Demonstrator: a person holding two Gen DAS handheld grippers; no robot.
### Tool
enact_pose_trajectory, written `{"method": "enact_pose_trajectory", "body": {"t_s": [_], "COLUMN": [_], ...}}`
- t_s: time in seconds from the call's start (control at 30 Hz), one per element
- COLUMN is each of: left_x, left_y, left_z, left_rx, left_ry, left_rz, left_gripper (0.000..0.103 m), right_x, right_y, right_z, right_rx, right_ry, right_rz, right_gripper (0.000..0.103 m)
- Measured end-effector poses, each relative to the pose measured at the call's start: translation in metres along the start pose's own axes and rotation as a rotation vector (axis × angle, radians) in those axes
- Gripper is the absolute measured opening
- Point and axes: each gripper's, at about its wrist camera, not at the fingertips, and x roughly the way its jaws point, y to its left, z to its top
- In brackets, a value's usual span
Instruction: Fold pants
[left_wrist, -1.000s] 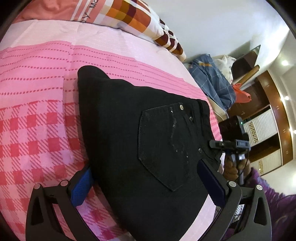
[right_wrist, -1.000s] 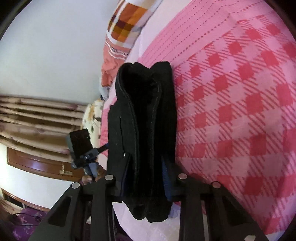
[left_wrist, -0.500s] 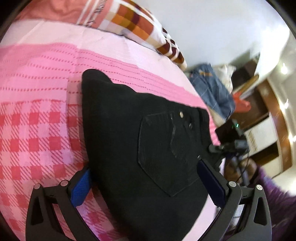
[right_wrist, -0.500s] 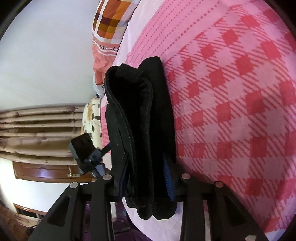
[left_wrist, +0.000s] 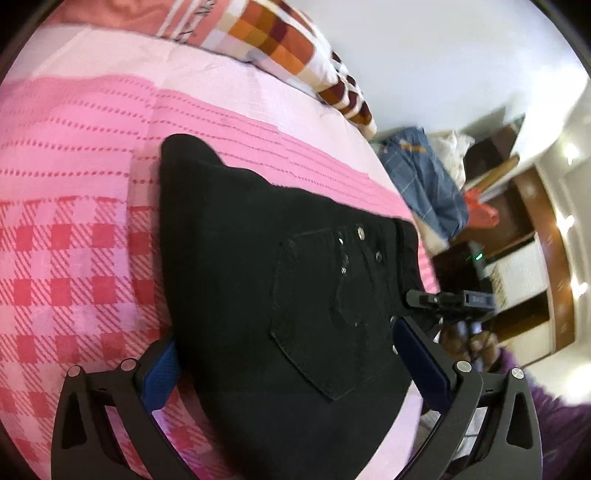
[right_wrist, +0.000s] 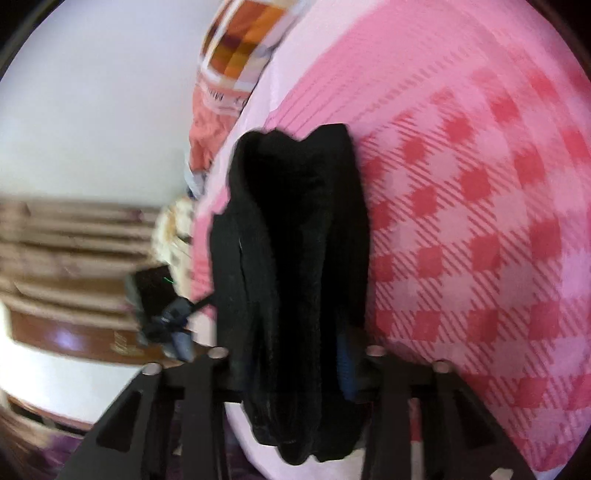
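Black denim pants (left_wrist: 258, 295), folded into a thick bundle, at the near edge of a pink checked bedspread (left_wrist: 74, 258).

The left gripper (left_wrist: 288, 365) stands wide open, its blue-padded fingers (left_wrist: 159, 373) on either side of the bundle, whose back pocket (left_wrist: 325, 314) faces up; whether the pads touch the cloth I cannot tell; the right gripper (right_wrist: 291, 373) is clenched on the bundle's stacked end (right_wrist: 295, 295), having just been closing, the layers pressed between its jaws; a checked orange and white pillow (left_wrist: 280, 40) lies at the far edge of the bed; blue garments (left_wrist: 424, 177) are heaped beyond its far corner.
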Motion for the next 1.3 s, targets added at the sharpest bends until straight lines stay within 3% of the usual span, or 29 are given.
{"method": "enact_pose_trajectory", "body": {"t_s": [0.03,0.07,0.1,0.17,0.3,0.43,0.6,1.3], "left_x": [0.001,0.001,-0.001,-0.005,-0.012,-0.013,-0.012,-0.045], "left_y": [-0.005,-0.008,-0.014,-0.021,-0.015,-0.021,-0.045,-0.054], "left_z": [-0.003,-0.005,-0.007,-0.009,-0.012,-0.014,-0.014,-0.021], "left_rx": [0.013,0.024,0.04,0.06,0.015,0.033,0.141,0.188], "left_ry": [-0.002,-0.01,-0.021,-0.047,-0.084,-0.1,-0.103,-0.164], "left_rz": [-0.003,0.006,0.03,0.074,0.115,0.159,0.235,0.302], "left_gripper": [0.101,0.092,0.071,0.052,0.027,0.025,0.025,0.025], "right_x": [-0.001,-0.002,-0.004,-0.008,-0.009,-0.01,-0.015,0.012], "right_y": [0.002,0.004,0.006,0.011,0.022,0.019,0.019,0.05], "right_z": [-0.001,-0.003,-0.005,-0.01,-0.014,-0.019,-0.026,-0.028], "right_rx": [-0.006,-0.003,-0.01,-0.029,-0.032,0.0,0.039,0.053], "right_ry": [-0.007,-0.019,-0.034,-0.062,-0.098,-0.129,-0.169,-0.167], "right_rz": [0.001,0.01,0.017,0.045,0.092,0.115,0.156,0.249], "right_gripper": [0.023,0.021,0.021,0.019,0.019,0.019,0.019,0.019]}}
